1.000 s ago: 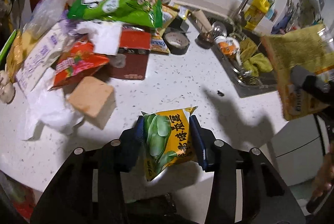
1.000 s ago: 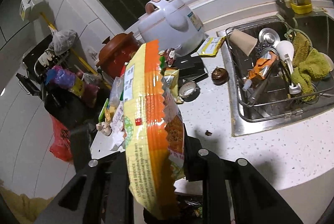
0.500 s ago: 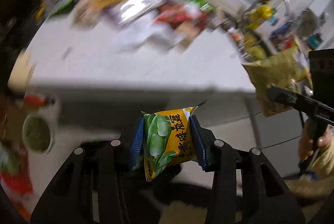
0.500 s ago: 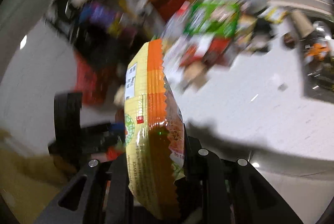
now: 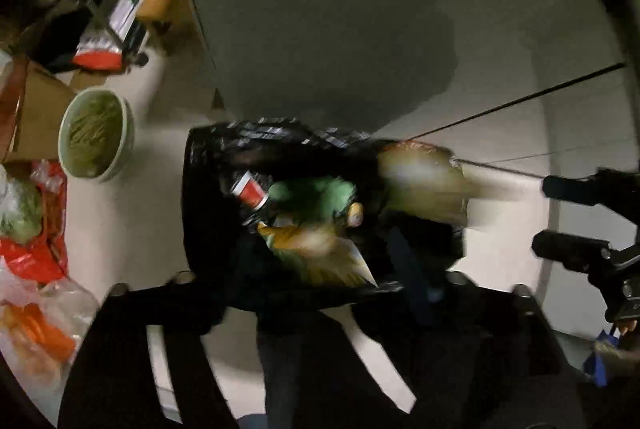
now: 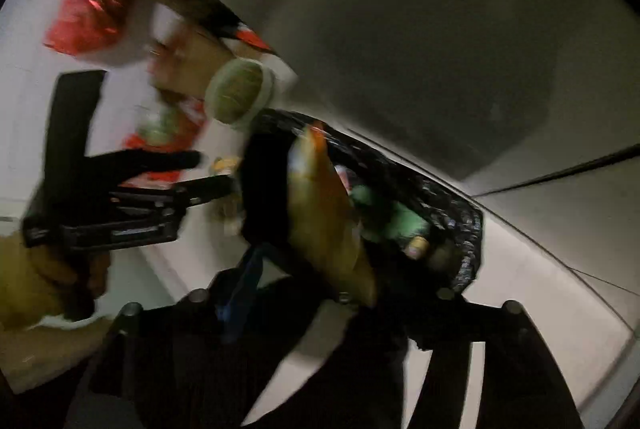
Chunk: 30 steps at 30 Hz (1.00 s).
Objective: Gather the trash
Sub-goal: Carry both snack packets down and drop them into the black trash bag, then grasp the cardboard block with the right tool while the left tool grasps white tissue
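Heavily smeared by motion in both wrist views. Over the black bin bag (image 5: 208, 197), a yellow-green snack packet (image 5: 320, 253) — print unreadable, edges streaked. At the bag's far side, a tan-yellow wrapper (image 5: 420, 181) blurred to a streak. Left gripper (image 5: 320, 293) dark and indistinct; jaws too blurred to judge against the packet. Right gripper (image 6: 320, 293) likewise, its pads lost behind the orange-yellow wrapper (image 6: 324, 213). Inside the bag, a green item (image 5: 316, 197) and a red-and-white one (image 5: 250, 191) — unidentifiable. Left of the bag, red plastic bags (image 5: 36, 253) cut off by the frame edge.
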Each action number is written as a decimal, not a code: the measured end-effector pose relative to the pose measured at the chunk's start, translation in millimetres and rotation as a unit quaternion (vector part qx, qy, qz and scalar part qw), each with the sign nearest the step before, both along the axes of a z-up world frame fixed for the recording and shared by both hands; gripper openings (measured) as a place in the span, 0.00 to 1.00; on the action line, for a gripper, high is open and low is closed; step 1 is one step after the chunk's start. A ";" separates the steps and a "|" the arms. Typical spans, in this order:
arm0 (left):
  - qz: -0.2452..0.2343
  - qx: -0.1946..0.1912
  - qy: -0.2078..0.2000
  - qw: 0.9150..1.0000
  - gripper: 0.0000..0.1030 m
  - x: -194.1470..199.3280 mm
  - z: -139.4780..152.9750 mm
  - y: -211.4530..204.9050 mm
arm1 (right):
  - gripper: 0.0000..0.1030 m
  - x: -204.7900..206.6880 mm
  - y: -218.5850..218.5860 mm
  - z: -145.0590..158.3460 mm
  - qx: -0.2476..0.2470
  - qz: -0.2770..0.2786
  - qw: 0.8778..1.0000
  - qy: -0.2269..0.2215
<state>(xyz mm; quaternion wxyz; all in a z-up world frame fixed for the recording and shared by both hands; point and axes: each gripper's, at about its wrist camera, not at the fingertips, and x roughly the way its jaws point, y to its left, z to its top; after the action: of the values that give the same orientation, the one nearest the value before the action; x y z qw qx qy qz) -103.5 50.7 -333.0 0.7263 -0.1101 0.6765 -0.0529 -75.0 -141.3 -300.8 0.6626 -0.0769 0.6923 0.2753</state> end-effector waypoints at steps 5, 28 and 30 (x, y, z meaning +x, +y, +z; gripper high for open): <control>0.004 0.011 -0.005 1.000 0.73 -1.4 10.3 20.1 | 0.60 5.8 -0.5 27.7 0.009 -0.004 1.000 -0.024; 0.037 0.011 -0.163 0.986 0.84 -11.3 158.2 26.5 | 0.69 142.3 -46.6 207.6 0.074 -0.050 0.947 -0.309; 0.046 0.014 -0.160 0.986 0.84 -14.5 157.9 29.3 | 0.68 140.4 -40.8 199.2 0.072 -0.039 0.948 -0.308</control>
<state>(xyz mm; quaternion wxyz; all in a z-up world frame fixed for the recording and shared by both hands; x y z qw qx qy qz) -118.1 80.0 -175.1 0.8281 -0.1208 0.5468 -0.0273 65.4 -182.1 -101.7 0.8573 -0.0832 0.4358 0.2612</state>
